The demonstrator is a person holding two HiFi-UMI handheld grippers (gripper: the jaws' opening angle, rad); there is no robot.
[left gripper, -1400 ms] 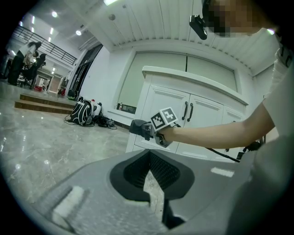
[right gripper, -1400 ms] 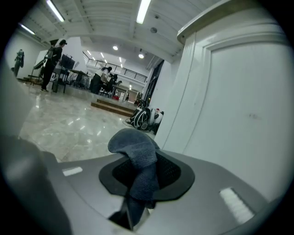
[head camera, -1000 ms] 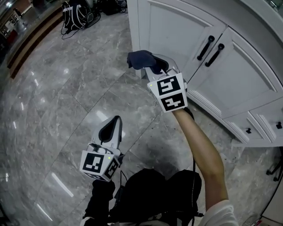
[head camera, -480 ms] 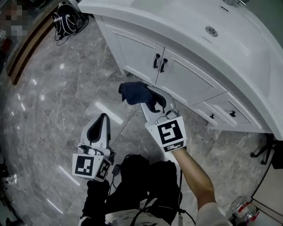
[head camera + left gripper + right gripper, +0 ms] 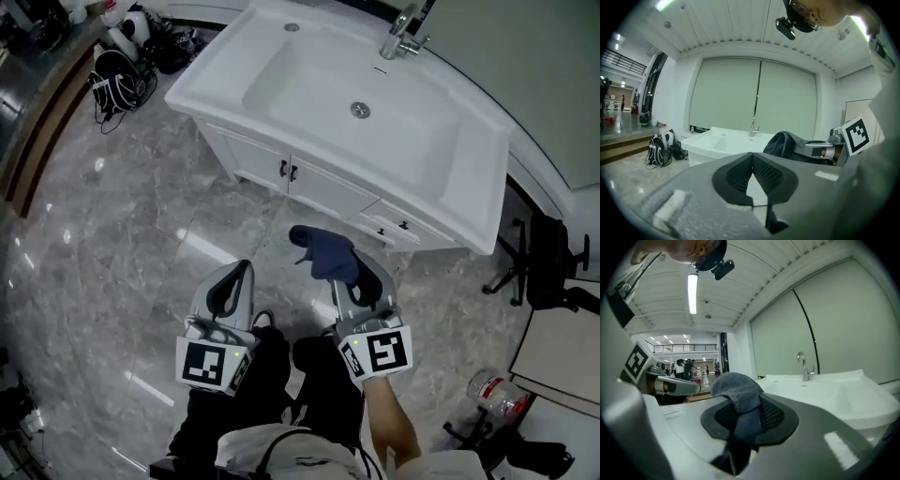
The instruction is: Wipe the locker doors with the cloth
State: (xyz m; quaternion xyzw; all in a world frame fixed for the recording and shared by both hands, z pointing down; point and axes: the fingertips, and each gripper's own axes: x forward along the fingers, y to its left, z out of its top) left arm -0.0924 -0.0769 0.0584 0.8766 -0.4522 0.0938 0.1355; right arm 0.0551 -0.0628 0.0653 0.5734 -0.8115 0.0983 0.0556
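The white cabinet doors with black handles sit under the sink top, well ahead of and below both grippers. My right gripper is shut on a dark blue cloth, which bunches over its tips. In the right gripper view the cloth hangs down between the pads of that gripper. My left gripper is beside it to the left, its pads meeting at the tips with nothing in them. In the left gripper view its tips touch, and the cloth shows at right.
A white sink top with a faucet spans the cabinet, with small drawers at its right. Black backpacks lie on the marble floor at the far left. A black chair and a plastic bottle stand at right.
Both grippers have risen and drawn back from the cabinet doors, so the whole sink top now shows. The cloth has stayed in the right gripper; the left has stayed shut.
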